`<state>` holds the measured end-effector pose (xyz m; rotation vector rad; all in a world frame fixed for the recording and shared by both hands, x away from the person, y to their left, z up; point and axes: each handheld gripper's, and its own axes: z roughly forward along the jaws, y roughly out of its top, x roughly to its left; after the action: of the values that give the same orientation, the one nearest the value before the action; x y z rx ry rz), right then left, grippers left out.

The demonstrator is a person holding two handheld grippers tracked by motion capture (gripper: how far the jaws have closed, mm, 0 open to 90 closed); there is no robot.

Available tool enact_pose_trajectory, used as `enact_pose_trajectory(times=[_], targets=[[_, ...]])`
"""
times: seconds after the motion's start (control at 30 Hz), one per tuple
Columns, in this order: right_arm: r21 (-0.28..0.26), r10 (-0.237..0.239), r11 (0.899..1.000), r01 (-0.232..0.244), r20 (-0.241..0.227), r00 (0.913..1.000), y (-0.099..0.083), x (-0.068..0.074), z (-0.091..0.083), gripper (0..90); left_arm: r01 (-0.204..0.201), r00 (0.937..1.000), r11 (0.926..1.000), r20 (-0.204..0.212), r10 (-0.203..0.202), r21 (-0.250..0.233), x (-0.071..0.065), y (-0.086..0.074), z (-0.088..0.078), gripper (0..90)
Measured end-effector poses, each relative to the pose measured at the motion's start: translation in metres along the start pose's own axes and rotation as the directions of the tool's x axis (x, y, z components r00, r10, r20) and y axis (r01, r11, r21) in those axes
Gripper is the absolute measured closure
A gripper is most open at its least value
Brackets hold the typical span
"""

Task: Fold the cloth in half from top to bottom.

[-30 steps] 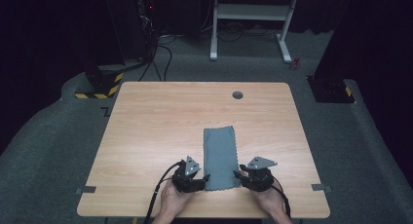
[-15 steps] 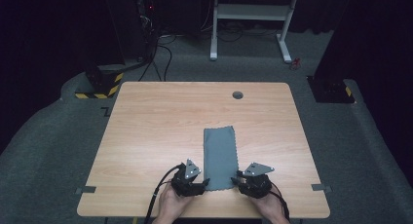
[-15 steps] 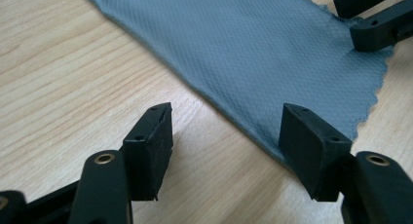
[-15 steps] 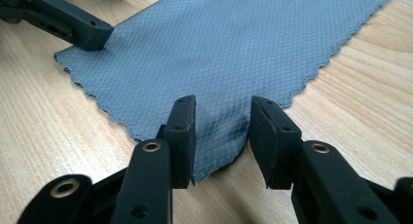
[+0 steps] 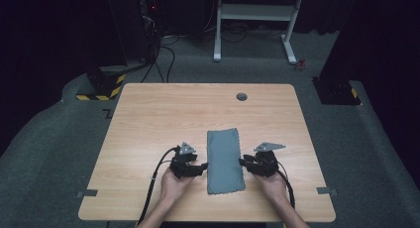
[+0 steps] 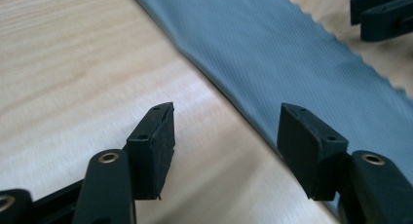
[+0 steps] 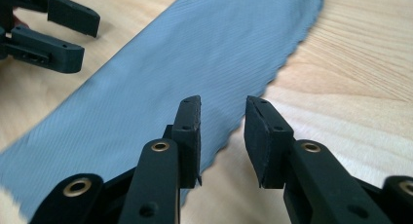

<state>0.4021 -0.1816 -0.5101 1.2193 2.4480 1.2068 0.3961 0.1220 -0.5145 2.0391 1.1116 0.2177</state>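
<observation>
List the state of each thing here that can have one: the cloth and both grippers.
Cloth: folded into a long strip, lying flat on the table, held by nothing.
Left gripper: jaws wide open, nothing between them, beside the cloth's long edge.
Right gripper: jaws have just been closing, a gap left, over the cloth's scalloped edge, not pressing on it.

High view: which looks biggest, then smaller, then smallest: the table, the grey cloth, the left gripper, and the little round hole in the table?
1. Table, biggest by far.
2. Grey cloth.
3. Left gripper, smaller than the cloth; it sits off the table, a bit nearer the camera, so it may look slightly big.
4. Round hole, smallest.
</observation>
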Motion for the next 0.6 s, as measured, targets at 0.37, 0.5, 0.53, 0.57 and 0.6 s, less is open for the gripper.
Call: enact_pose_trajectory(times=[0.37,0.5,0.53,0.57,0.6], targets=[[-0.010,0.144,0.990,-0.144,-0.008,0.9896,0.035,-0.032,0.018,62.1,0.047,0.9988,0.9986,-0.006,-0.048,-0.024,0.028,0.045,0.015,41.5],[0.001,0.148,0.989,-0.148,0.036,0.9883,0.040,-0.039,0.030,63.4,0.029,0.9989,0.9996,-0.036,-0.029,0.003,0.034,0.055,0.027,39.6],[0.004,0.153,0.988,-0.154,0.041,0.9873,0.040,-0.040,0.032,63.6,0.033,0.9987,0.9995,-0.039,-0.032,0.003,0.035,0.057,0.030,40.0],[0.018,0.161,0.987,-0.162,0.047,0.9858,0.041,-0.042,0.036,64.1,0.032,0.9984,0.9994,-0.047,-0.032,0.009,0.035,0.059,0.033,41.0],[0.018,0.159,0.987,-0.160,0.052,0.9859,0.043,-0.043,0.038,64.3,0.030,0.9982,0.9994,-0.052,-0.030,0.014,0.036,0.061,0.036,41.1]])
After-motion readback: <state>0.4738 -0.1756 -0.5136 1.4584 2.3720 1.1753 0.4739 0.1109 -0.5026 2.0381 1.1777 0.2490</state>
